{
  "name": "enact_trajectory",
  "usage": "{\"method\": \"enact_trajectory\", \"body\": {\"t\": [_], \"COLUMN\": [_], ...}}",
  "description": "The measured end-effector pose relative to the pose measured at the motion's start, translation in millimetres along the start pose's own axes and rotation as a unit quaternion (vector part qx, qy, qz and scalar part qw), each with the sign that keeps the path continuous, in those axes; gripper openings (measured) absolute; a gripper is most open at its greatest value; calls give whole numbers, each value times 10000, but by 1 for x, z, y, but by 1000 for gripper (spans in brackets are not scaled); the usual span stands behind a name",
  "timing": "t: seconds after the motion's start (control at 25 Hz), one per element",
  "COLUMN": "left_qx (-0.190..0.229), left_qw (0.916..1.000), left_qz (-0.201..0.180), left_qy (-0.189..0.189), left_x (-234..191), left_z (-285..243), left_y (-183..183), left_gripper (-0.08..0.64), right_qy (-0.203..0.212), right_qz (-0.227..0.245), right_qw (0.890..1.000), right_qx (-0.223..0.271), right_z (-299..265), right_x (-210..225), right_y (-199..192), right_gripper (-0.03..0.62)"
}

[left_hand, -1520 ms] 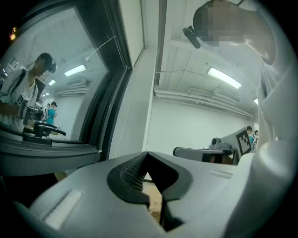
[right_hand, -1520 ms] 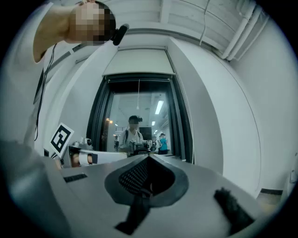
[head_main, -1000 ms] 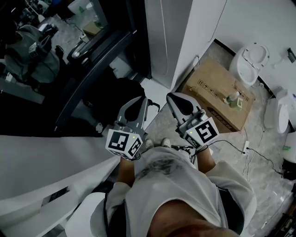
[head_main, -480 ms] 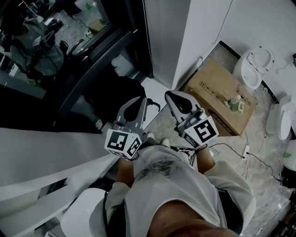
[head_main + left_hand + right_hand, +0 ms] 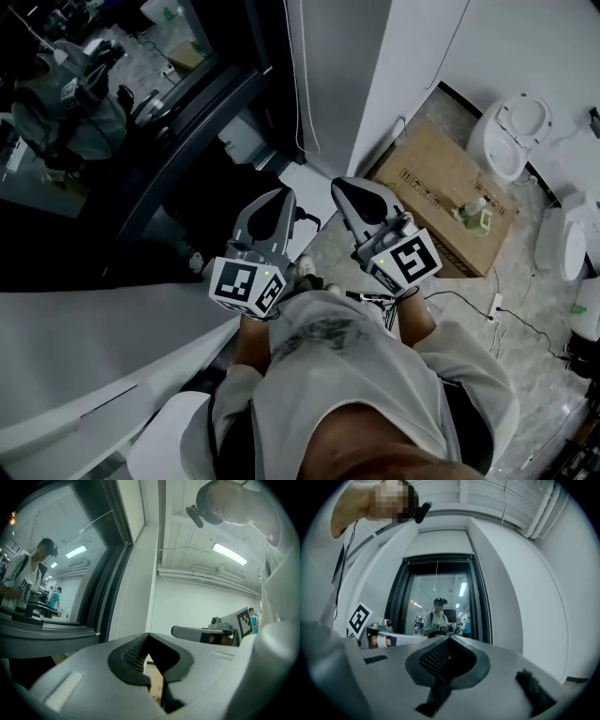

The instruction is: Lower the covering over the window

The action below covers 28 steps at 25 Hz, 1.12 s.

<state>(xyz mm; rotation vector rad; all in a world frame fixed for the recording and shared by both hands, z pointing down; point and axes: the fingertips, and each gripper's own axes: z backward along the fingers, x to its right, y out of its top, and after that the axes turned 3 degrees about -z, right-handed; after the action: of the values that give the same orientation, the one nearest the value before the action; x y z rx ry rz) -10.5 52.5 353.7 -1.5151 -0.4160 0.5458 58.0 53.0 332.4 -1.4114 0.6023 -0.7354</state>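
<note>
The dark-framed window (image 5: 159, 103) fills the upper left of the head view, and its glass (image 5: 438, 604) is uncovered in the right gripper view. A white covering (image 5: 436, 543) sits high above the frame. From the top, a thin cord (image 5: 437, 573) hangs down the glass. A thin cord (image 5: 296, 103) also runs down beside the white wall column. My left gripper (image 5: 278, 197) (image 5: 148, 637) and right gripper (image 5: 345, 187) (image 5: 449, 640) are held side by side at waist height, both shut with nothing between the jaws and clear of the cord.
A cardboard box (image 5: 445, 192) with a small bottle (image 5: 473, 211) on it lies on the floor to the right. A toilet (image 5: 511, 131) and floor cables (image 5: 497, 305) are beyond. A white ledge (image 5: 94, 328) runs along the left. A person shows in the glass.
Both grippers have drifted slightly left and toward the window. The thin cord beside the wall column has come into view.
</note>
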Motion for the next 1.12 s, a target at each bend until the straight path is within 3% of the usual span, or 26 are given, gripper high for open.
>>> {"method": "enact_trajectory", "body": {"t": [1.12], "left_qx": [-31], "left_qw": [9988], "left_qz": [217], "left_qy": [-442], "left_x": [-117], "left_z": [-65], "left_y": [25], "left_gripper": [6], "right_qy": [-709], "right_qz": [62], "right_qw": [9970], "right_qx": [-288], "right_z": [-118], "right_x": [49], "right_y": [10], "right_gripper": [17]}}
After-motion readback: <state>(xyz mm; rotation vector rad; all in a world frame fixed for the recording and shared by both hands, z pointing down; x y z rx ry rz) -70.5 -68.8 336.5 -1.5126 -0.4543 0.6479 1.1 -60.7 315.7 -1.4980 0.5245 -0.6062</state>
